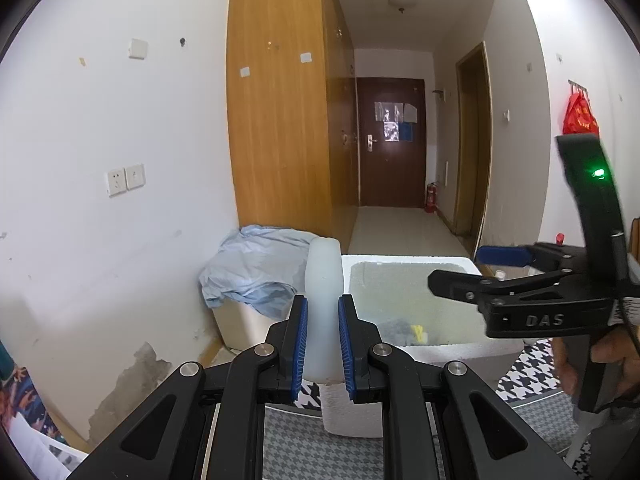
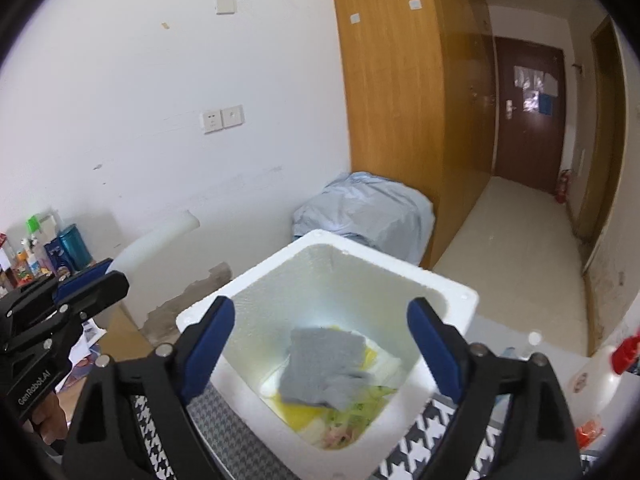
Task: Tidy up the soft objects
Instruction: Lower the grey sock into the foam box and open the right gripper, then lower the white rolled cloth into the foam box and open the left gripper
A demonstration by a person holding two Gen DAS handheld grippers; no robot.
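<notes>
Foam box [image 2: 460, 296], white and open-topped, is the landmark: it stands on a black-and-white houndstooth cloth [image 2: 404, 462] with both grippers at its near side.

Nearest, the left gripper [image 1: 323, 344] is clamped on a pale, flat foam lid [image 1: 323, 280], which it holds upright on edge just beside the box's near left corner, blue pads [image 1: 301, 344] pressing on the 2 faces of the slab.

The right gripper [image 2: 322, 344] hangs above the box's opening with its jaws spread wide and nothing between them. Below it, inside the box, a grey cloth [image 2: 322, 364] lies blurred on top of other soft things: yellow pieces [image 2: 298, 414] and something pale green [image 2: 360, 404]. I cannot tell whether the grey cloth is resting on them or in the air.

Just behind the box, against the white wall [image 1: 100, 208], a crumpled light-blue sheet [image 1: 256, 272] is draped over a low cream container [image 1: 236, 324]. To the left of the box, by the wall, stands a cluster of bottles and cans [image 2: 44, 254].

Behind the sheet rises a tall wooden wardrobe [image 1: 280, 112]. Further from the box, a tiled corridor runs to a dark brown door [image 1: 390, 140], with a red fire extinguisher [image 1: 430, 198] on the floor beside it. A red bag [image 1: 579, 114] hangs on the wall to the right of the box.
</notes>
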